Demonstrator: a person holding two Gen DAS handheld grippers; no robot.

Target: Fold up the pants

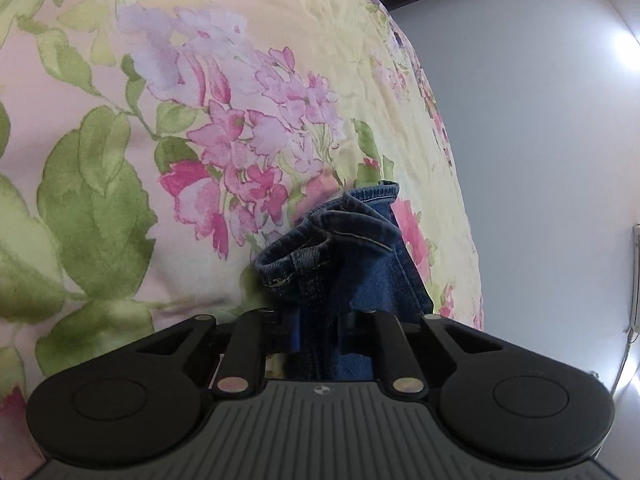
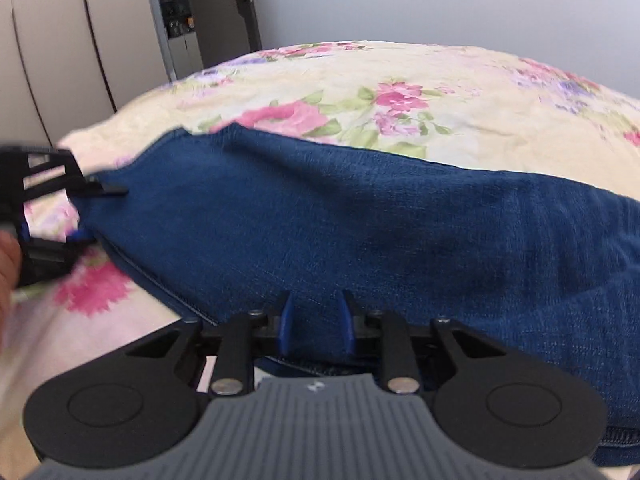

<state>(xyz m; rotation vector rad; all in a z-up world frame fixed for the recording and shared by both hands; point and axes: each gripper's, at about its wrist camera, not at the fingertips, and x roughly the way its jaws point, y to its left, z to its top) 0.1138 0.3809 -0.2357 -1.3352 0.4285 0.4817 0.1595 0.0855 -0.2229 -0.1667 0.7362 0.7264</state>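
Right wrist view shows the pants [image 2: 360, 224], dark blue denim, stretched out across the floral bedspread [image 2: 460, 92] with their long axis running from the left of the frame to the right, slightly downhill toward the right edge, where the cloth widens and runs out of sight. The right gripper [image 2: 316, 320] has its blue-lined fingers [image 2: 287, 320] drawn close together with the near edge of the denim pinched between them. At the far left the left gripper [image 2: 86, 212] (blurred, with a bit of the person's hand behind it) bites the narrow end of the pants, one finger above the cloth and one below.

Left wrist view looks along that gripper [image 1: 318, 332]: its jaws are clamped on a bunched leg end of the pants [image 1: 344, 248], the hem folded and crumpled, rising away from the fingers. Behind it spreads the bedspread [image 1: 160, 140], and to the right a pale wall [image 1: 540, 160].
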